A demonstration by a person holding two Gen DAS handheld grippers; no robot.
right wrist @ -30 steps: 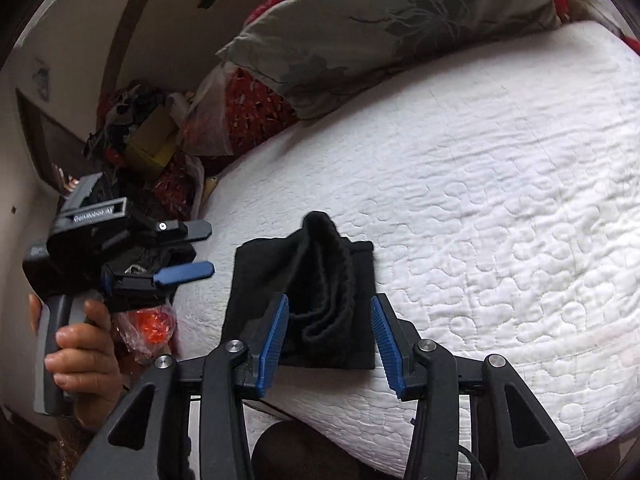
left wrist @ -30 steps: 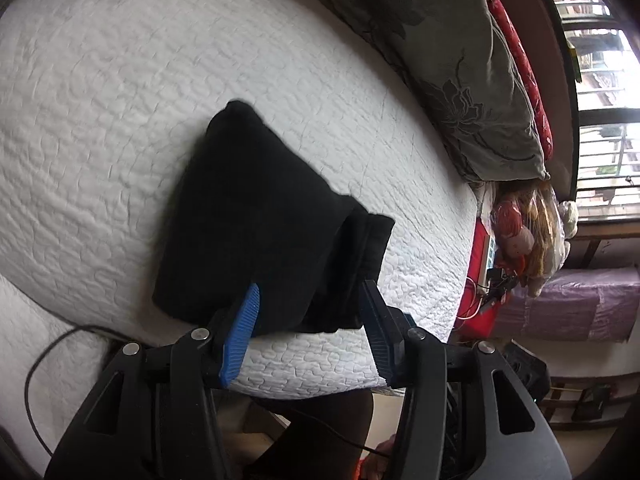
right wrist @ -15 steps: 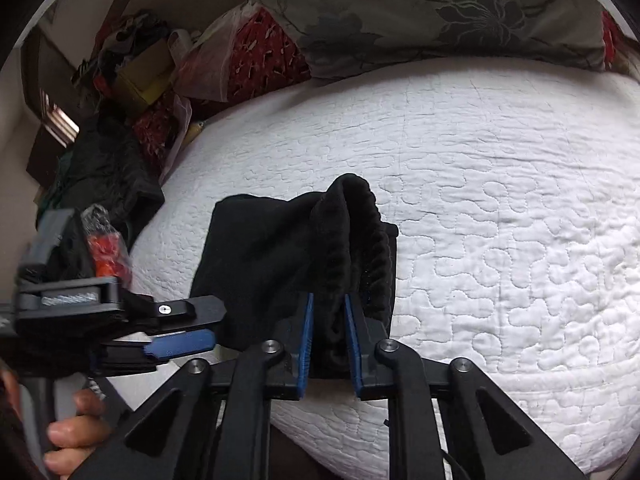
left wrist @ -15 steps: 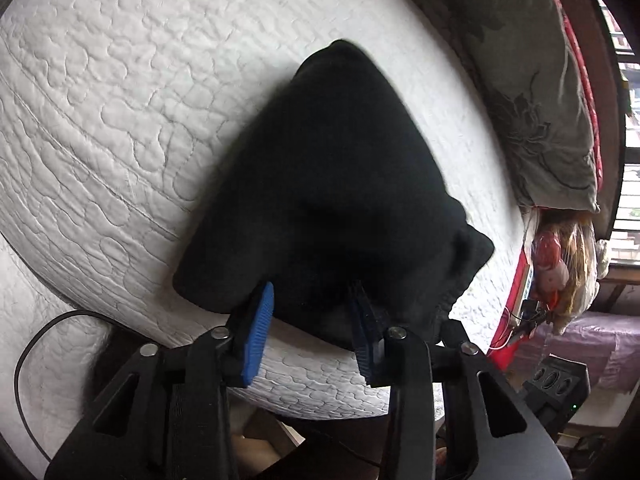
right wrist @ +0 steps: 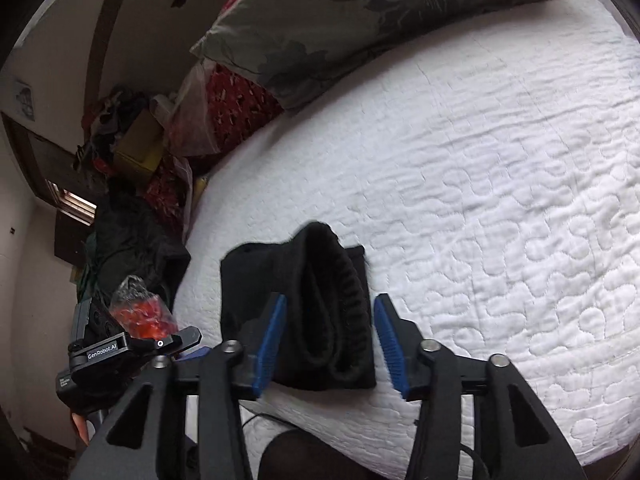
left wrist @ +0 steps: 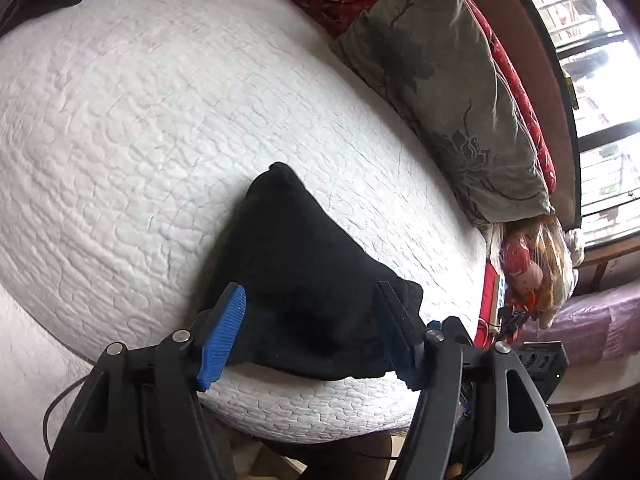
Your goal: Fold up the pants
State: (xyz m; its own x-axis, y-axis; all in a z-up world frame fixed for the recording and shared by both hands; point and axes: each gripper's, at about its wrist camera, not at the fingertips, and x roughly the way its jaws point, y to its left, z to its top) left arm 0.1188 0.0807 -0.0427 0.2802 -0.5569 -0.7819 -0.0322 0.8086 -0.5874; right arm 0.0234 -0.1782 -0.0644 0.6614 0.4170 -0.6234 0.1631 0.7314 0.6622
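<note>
Black pants (left wrist: 304, 292), one pair: lay as a compact folded bundle on the white quilted bed (left wrist: 140, 128), close to its near edge, well apart from the grey floral pillow (left wrist: 448, 92) at the head. Ribbed waistband (right wrist: 344, 304) stood up as a loose ridge along the bundle's right side, not pressed flat. Left tool (left wrist: 310, 332): blue-padded fingers (left wrist: 222, 334) spread wide either side of the bundle's near edge, nothing between them under pressure; contact with the cloth could not be told. Right tool (right wrist: 326, 340): likewise apart, straddling the waistband ridge, gripping nothing. Left tool (right wrist: 120, 350) also visible in the right wrist view, off the bed's edge beside the bundle. Clutter and bags (right wrist: 132, 148) piled beyond the pillow, apart from the pants. Progress, judged: main folds done, bundle small and released by both tools; remaining, at most, flattening of the raised waistband and squaring of the edges.
</note>
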